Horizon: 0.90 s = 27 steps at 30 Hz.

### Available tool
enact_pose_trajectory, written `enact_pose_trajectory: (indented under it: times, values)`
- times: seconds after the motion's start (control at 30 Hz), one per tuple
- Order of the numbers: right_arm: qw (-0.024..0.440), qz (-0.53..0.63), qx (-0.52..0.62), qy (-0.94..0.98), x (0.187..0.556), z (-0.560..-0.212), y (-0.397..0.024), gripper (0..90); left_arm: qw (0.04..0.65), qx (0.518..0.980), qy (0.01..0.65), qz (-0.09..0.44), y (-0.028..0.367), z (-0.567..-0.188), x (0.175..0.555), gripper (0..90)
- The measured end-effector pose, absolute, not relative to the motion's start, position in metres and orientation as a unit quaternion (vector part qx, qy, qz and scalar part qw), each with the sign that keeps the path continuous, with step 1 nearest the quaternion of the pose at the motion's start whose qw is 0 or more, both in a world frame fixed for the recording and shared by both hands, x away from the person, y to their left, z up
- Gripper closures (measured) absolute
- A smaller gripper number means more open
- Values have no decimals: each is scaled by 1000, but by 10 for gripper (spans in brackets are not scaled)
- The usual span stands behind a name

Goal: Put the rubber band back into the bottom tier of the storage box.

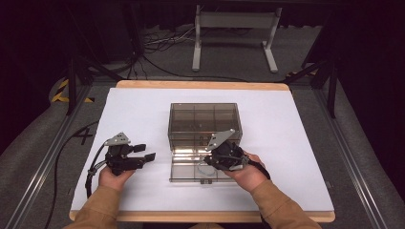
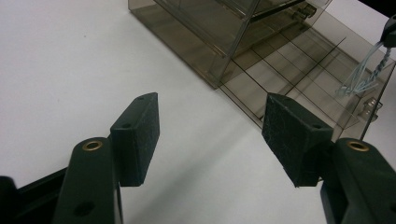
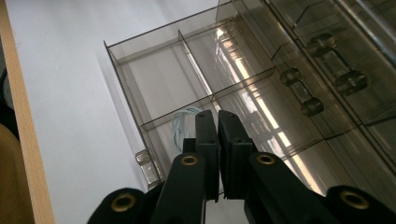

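Note:
A smoky clear plastic drawer box [image 1: 204,119] stands mid-table, with its lowest drawer [image 1: 184,171] pulled out toward me. Dividers split the drawer [image 3: 126,70] into several compartments. My right gripper [image 1: 208,159] hovers over the drawer's near right part, shut on a thin light blue twisted cord [image 1: 204,168]. In the right gripper view the cord [image 3: 180,123] loops down behind the closed jaws [image 3: 217,135] into a front compartment. The left gripper view shows the cord [image 2: 362,79] dangling over the drawer. Left of the box, my left gripper [image 1: 145,151] rests low over the white table, open and empty [image 2: 212,126].
A white sheet [image 1: 286,143] covers the wooden table, whose edge [image 3: 28,140] lies close beside the drawer's front clasp [image 3: 147,163]. Upper drawers hold clear knobs [image 3: 303,88]. A grey stand [image 1: 234,28] and cables [image 1: 157,43] are on the floor behind the table.

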State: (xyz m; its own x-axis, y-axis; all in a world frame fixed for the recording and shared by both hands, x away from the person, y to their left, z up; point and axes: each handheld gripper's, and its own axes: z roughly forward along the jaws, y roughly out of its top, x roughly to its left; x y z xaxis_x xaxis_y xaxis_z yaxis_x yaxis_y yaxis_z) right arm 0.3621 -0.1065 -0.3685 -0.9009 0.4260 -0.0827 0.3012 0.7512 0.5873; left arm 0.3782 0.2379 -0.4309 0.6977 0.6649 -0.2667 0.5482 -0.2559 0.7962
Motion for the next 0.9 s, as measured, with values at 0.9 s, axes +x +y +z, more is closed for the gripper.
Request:
enact_pose_trajectory:
  times: [0.9]
  values:
    - [91,269,210,936,378,-398,-108,873,474,790,385,61,238,-431,378,376]
